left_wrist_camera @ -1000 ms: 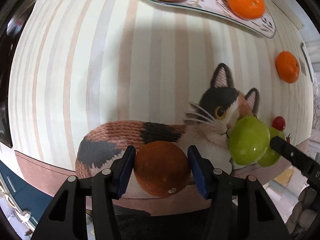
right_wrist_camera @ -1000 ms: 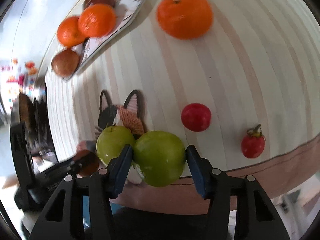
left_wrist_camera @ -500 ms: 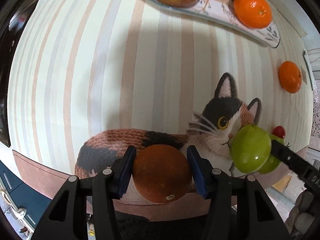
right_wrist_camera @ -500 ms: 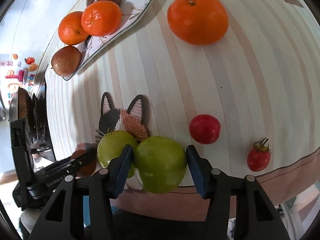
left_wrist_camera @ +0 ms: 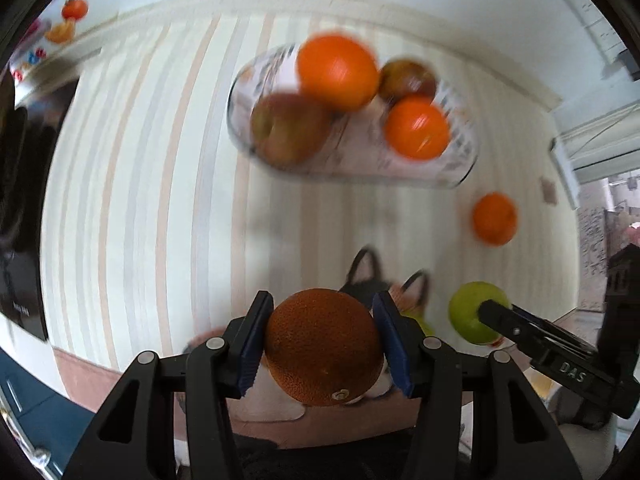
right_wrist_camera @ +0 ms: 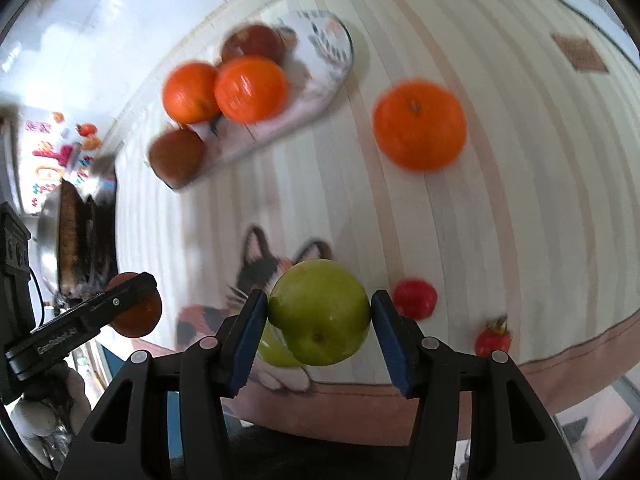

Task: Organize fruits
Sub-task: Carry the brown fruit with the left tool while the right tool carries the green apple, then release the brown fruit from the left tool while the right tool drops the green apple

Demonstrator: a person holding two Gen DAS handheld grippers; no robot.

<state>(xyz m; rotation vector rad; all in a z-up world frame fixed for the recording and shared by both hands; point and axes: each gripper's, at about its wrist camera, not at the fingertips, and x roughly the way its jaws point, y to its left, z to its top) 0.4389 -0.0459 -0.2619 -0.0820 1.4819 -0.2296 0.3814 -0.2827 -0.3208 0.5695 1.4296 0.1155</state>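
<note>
My left gripper (left_wrist_camera: pixel 323 344) is shut on a dark brownish-orange fruit (left_wrist_camera: pixel 323 347) and holds it above the striped tablecloth. My right gripper (right_wrist_camera: pixel 318 330) is shut on a green apple (right_wrist_camera: pixel 320 312), also lifted; it shows in the left wrist view (left_wrist_camera: pixel 472 312) too. A second green apple (right_wrist_camera: pixel 274 354) lies on the cloth under it, mostly hidden. A patterned plate (left_wrist_camera: pixel 452 160) at the back holds two oranges (left_wrist_camera: pixel 338 72) and two reddish apples (left_wrist_camera: pixel 288 130).
A loose orange (right_wrist_camera: pixel 420 126) lies on the cloth to the right of the plate. Two small red tomatoes (right_wrist_camera: pixel 414 298) lie near the front edge at the right. A cat picture (right_wrist_camera: pixel 272 268) is printed on the cloth. A dark stove stands at the left (right_wrist_camera: pixel 76 232).
Both grippers have lifted with their fruits and tilted up, so the plate is now nearer the middle of both views. The second green apple stays on the cloth.
</note>
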